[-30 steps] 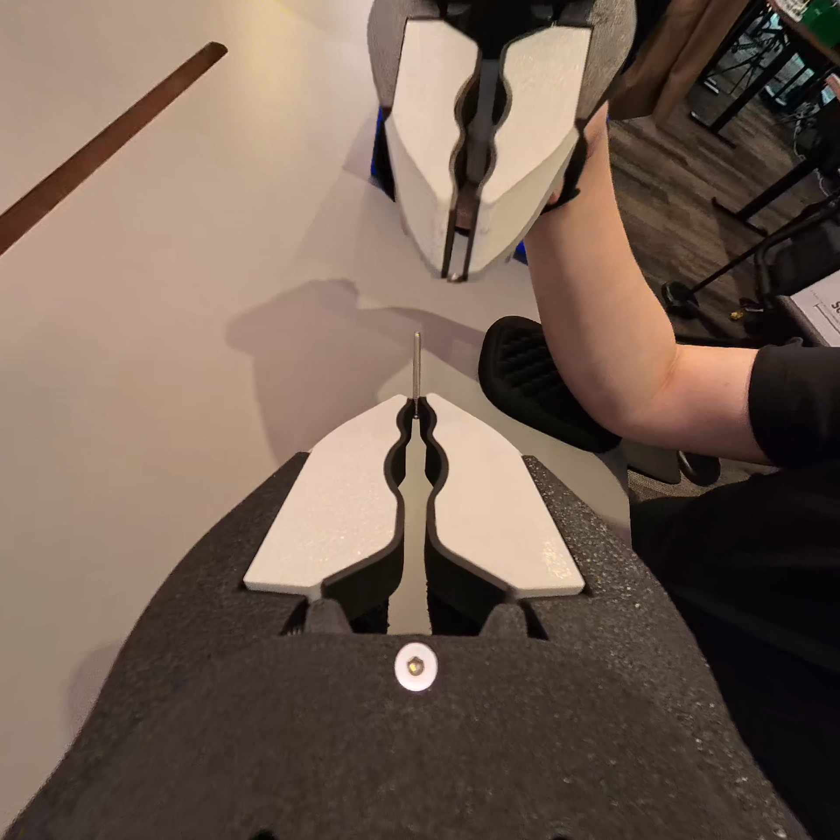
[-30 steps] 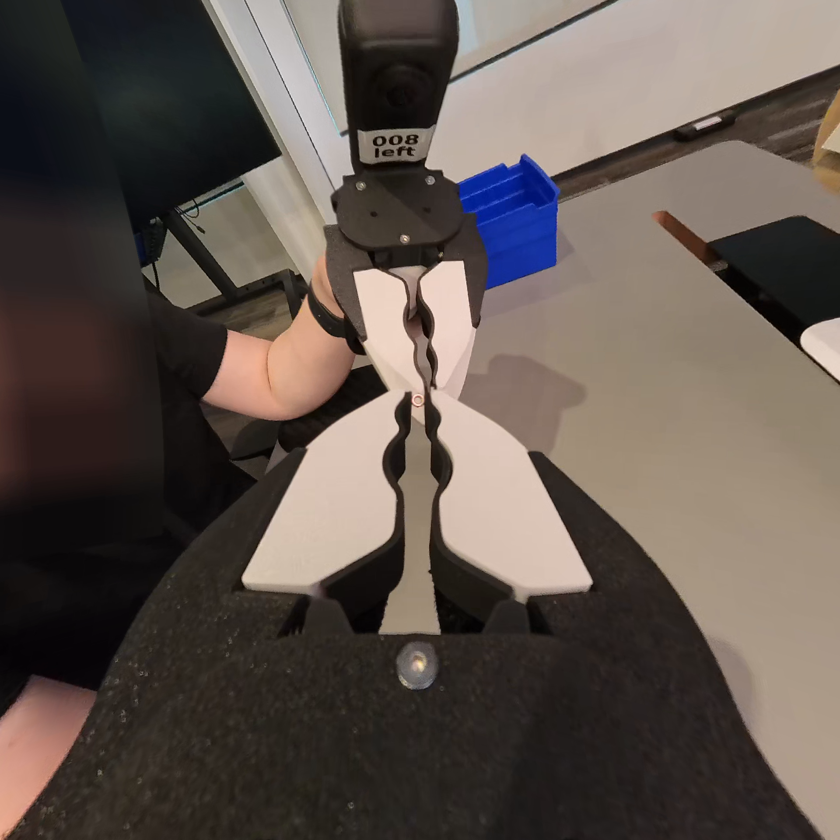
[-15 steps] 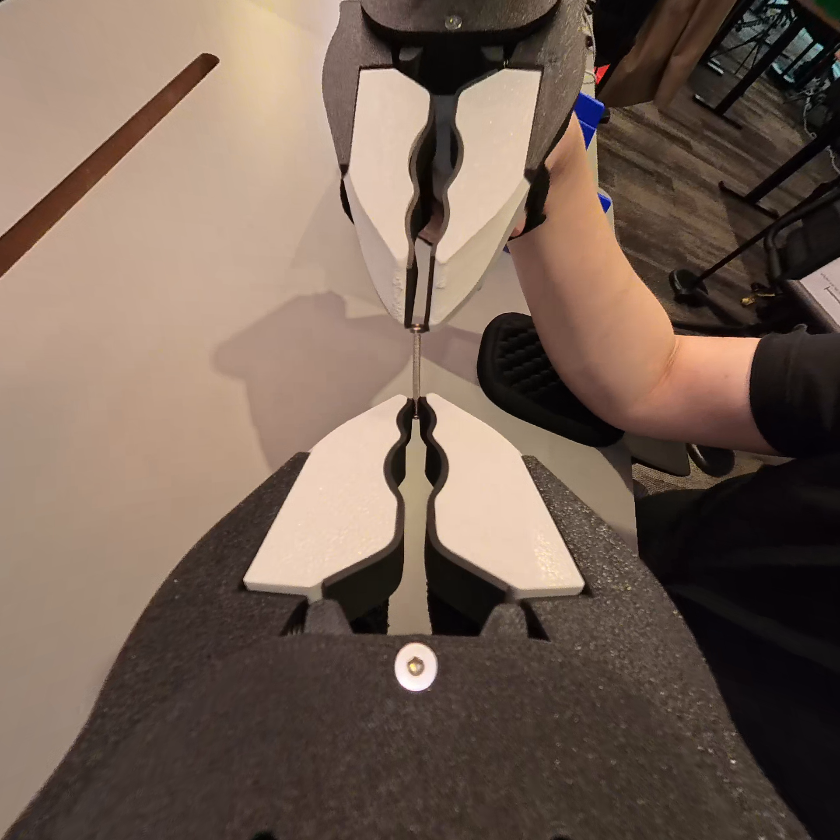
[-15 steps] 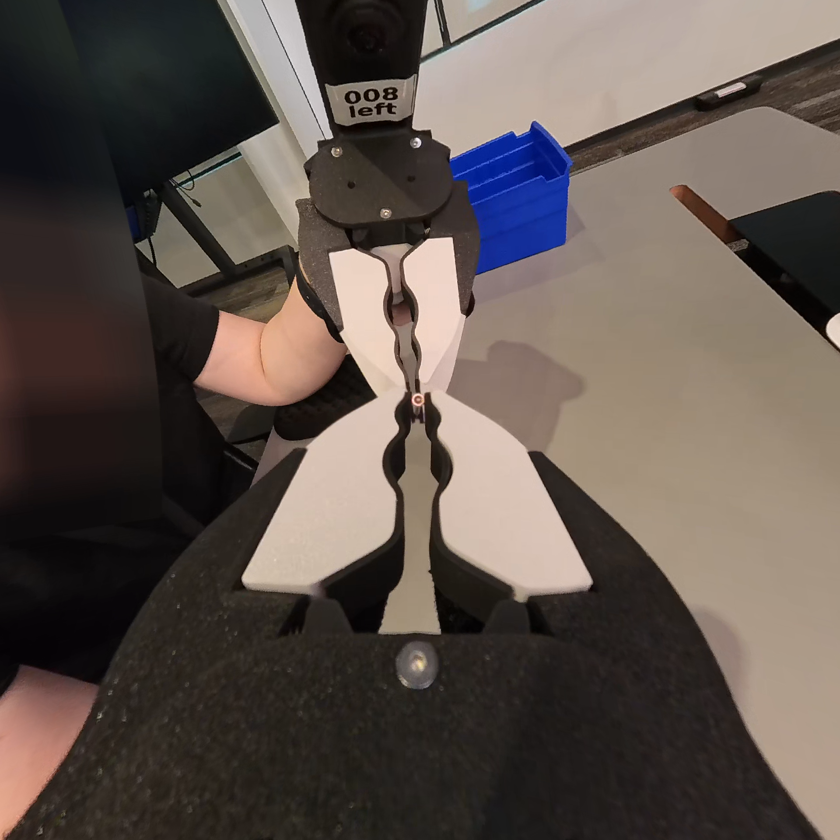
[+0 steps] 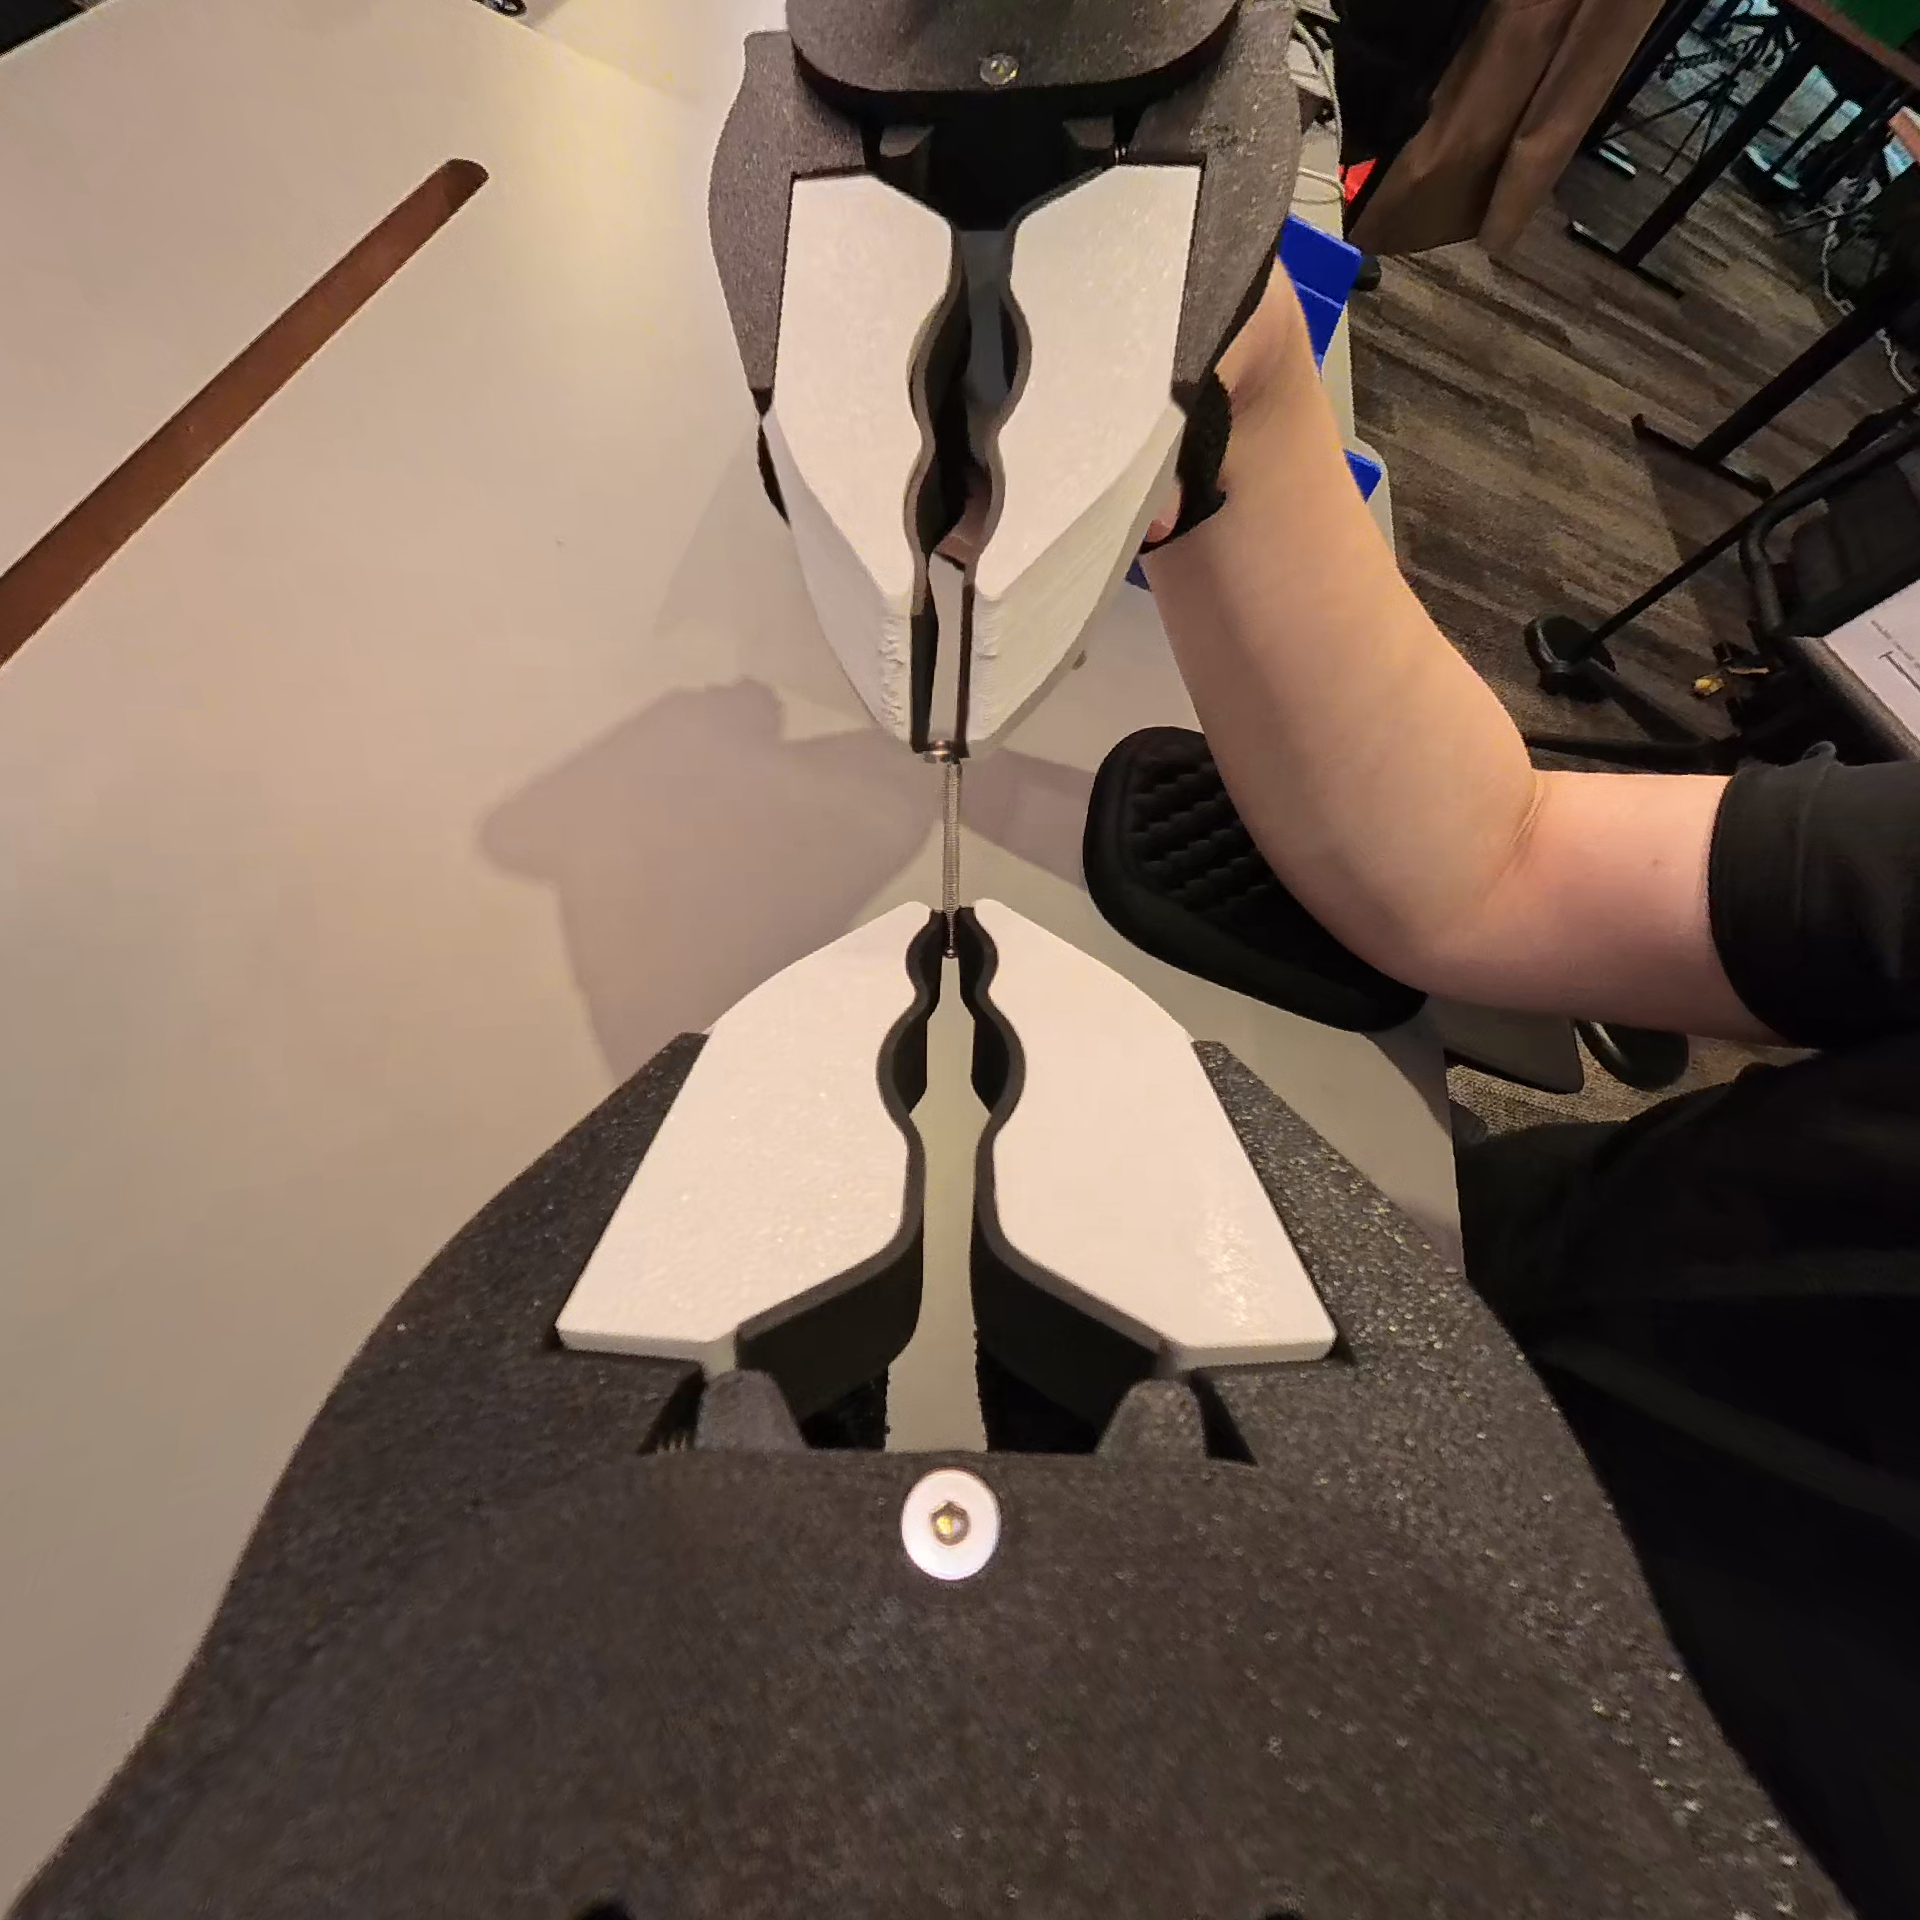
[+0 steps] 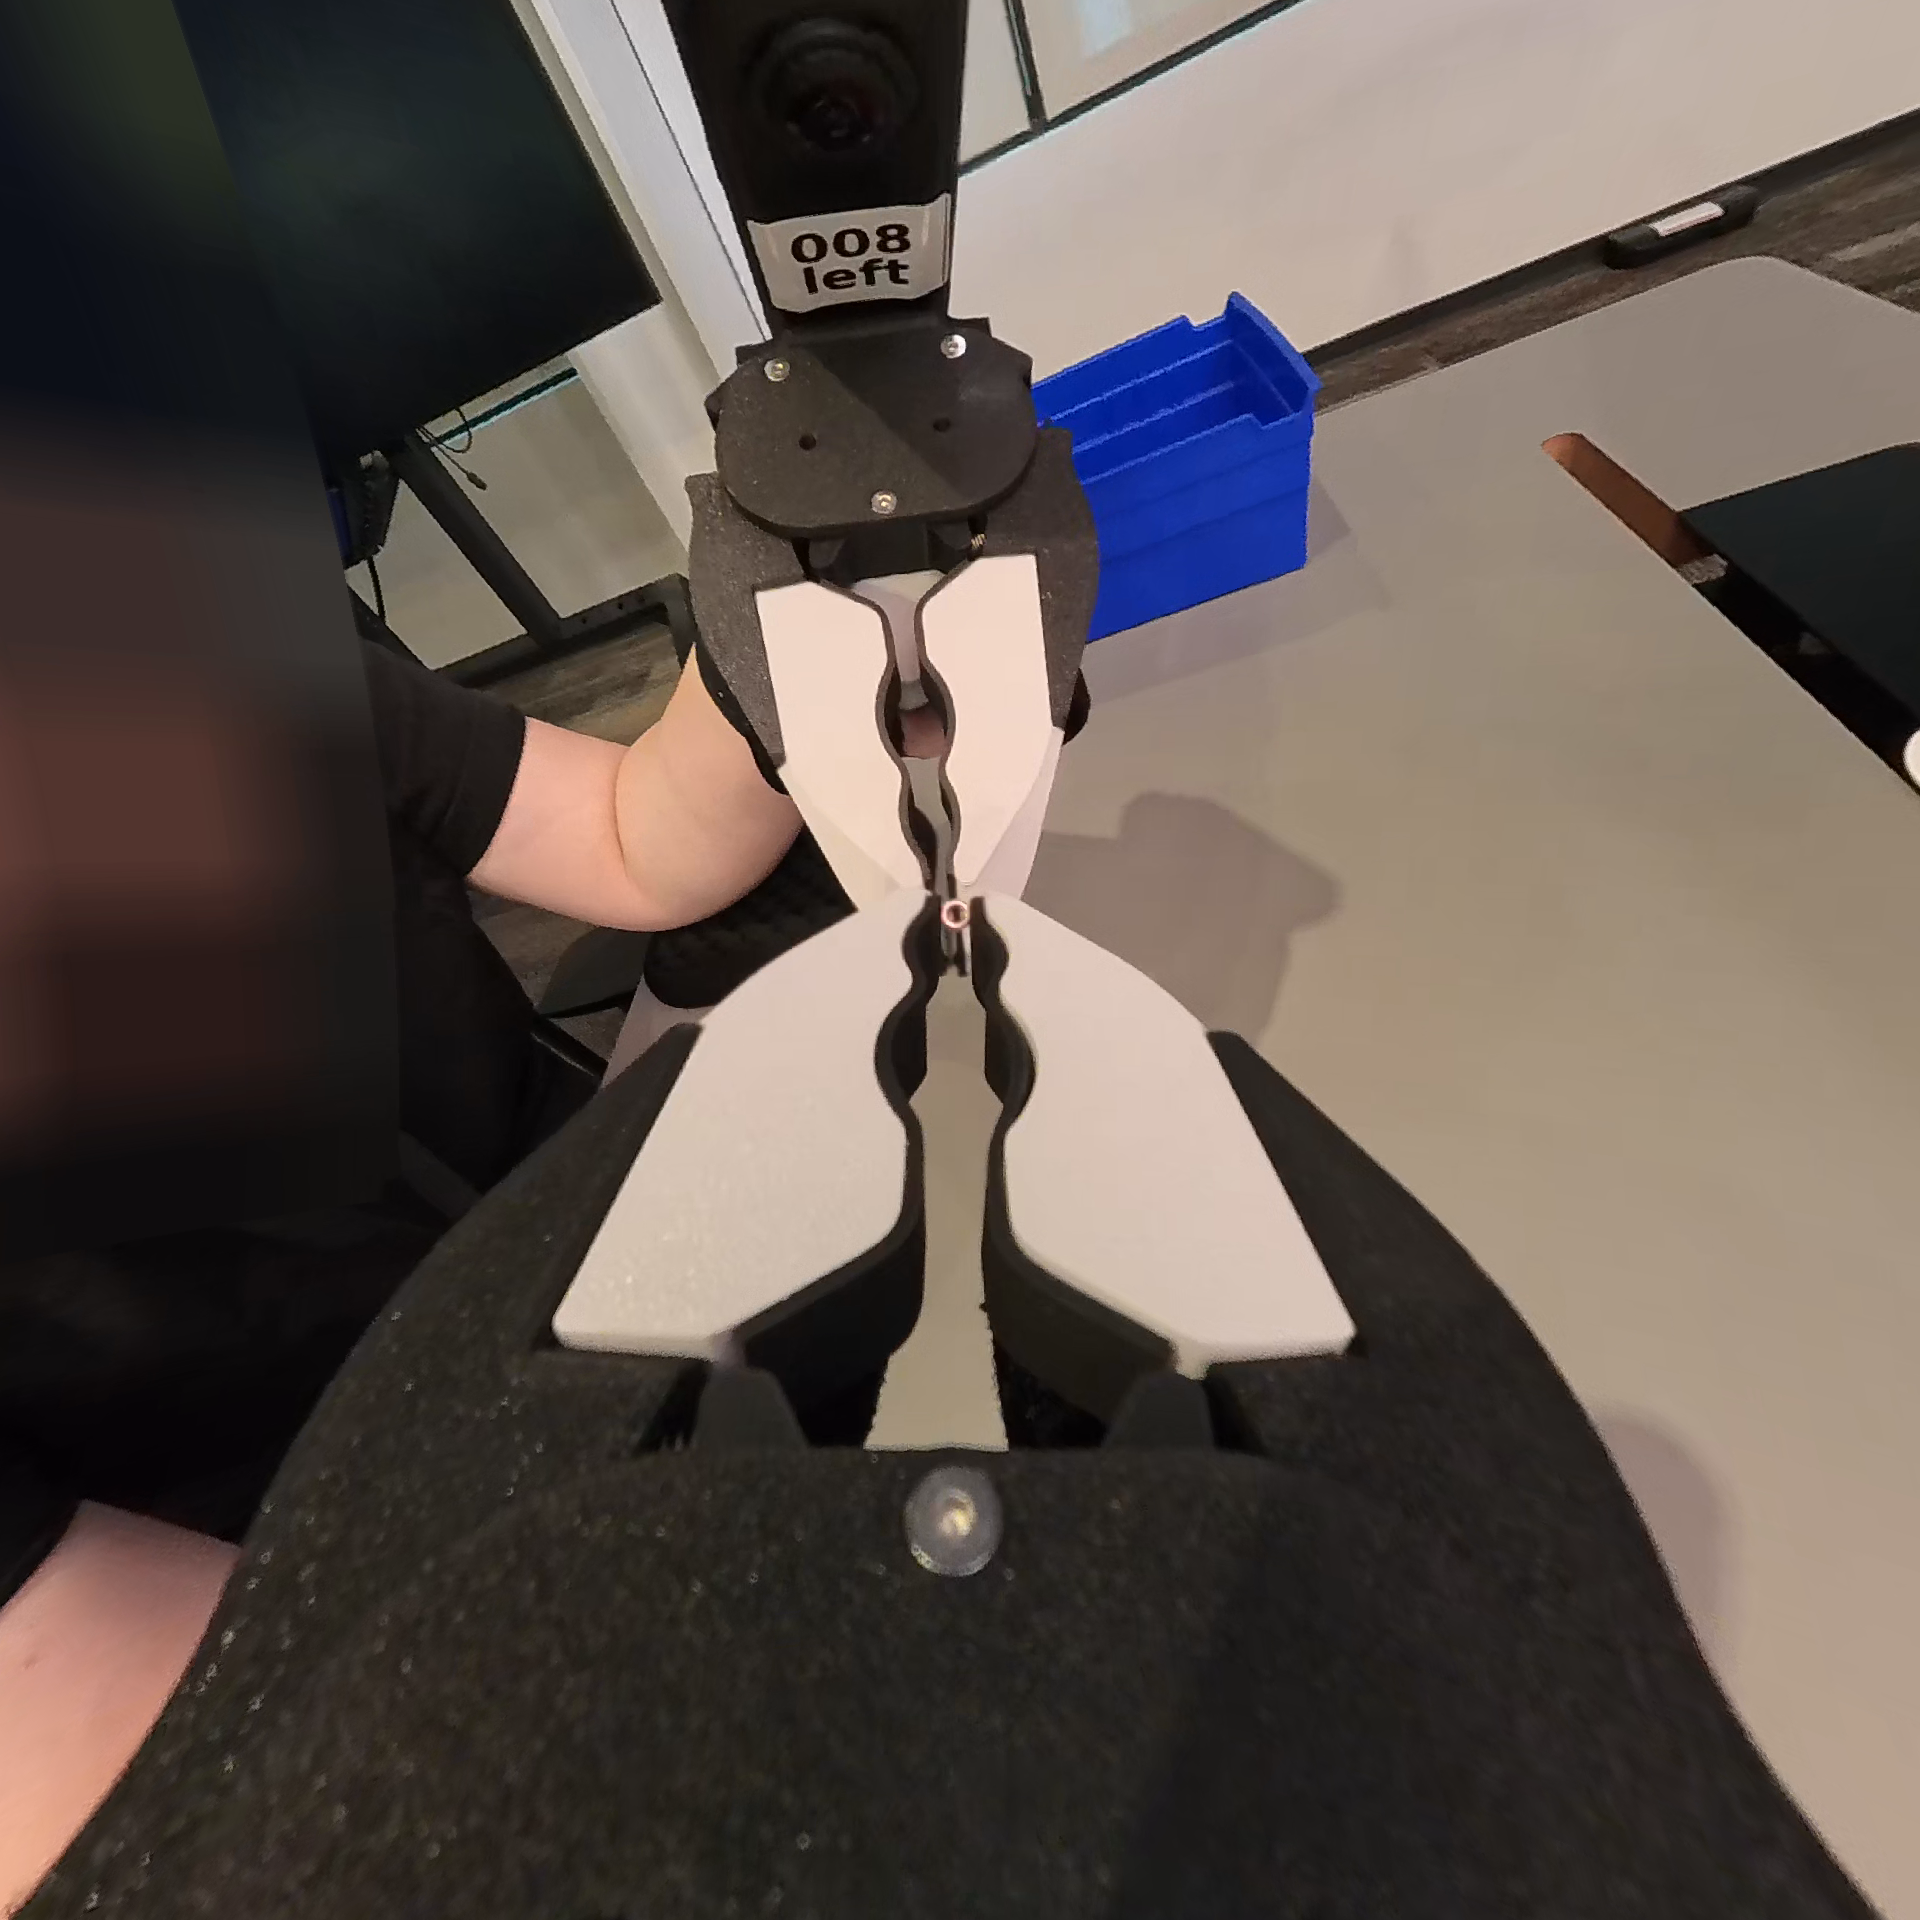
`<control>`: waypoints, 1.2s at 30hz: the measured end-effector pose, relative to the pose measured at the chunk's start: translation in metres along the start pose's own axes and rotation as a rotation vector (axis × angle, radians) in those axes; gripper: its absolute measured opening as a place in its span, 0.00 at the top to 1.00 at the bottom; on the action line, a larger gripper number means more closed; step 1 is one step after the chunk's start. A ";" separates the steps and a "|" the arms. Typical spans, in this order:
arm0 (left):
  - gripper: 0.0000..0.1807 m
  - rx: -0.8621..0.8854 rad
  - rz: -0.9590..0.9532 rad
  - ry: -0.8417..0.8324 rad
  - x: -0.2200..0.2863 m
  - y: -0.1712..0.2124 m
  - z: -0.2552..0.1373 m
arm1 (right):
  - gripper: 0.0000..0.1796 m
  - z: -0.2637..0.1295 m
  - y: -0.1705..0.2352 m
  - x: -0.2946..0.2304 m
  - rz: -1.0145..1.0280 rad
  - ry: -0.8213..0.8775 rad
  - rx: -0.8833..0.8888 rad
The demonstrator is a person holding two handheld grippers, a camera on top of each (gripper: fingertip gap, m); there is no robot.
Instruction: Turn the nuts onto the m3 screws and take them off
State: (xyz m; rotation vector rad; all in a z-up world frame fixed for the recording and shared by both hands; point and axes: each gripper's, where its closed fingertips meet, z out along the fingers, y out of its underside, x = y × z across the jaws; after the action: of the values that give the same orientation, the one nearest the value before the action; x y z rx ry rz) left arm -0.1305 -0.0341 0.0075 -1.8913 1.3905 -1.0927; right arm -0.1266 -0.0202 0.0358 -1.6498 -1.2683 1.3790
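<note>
left tool: clamped on the screw, which points to 12 o'clock | right tool: pinching the nut at the screw's far tip | both above the grey surface

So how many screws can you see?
1. The screw sticks out of the left tongs, its far end at the nut in the right tongs. Others may be hidden.

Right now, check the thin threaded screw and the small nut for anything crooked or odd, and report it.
Nothing stands out. The left gripper grips the thin threaded steel screw, which runs straight to the small metal nut pinched in the right gripper. They look aligned.
</note>
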 end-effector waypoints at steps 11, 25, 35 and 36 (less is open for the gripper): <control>0.99 -0.001 0.008 -0.011 -0.001 0.000 0.000 | 0.97 0.001 0.000 -0.001 0.018 -0.026 0.006; 0.99 -0.018 -0.018 -0.176 -0.026 0.003 -0.003 | 0.97 0.009 -0.004 0.022 0.159 0.109 0.007; 0.99 -0.037 -0.008 -0.292 -0.042 0.005 -0.007 | 0.97 0.015 -0.007 0.036 0.208 0.220 0.007; 0.99 -0.040 -0.006 -0.298 -0.042 0.005 -0.007 | 0.97 0.016 -0.007 0.036 0.207 0.225 0.004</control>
State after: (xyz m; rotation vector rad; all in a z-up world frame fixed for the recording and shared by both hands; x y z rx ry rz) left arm -0.1447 0.0044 -0.0050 -1.9918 1.2457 -0.7524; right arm -0.1441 0.0139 0.0257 -1.9167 -0.9884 1.2687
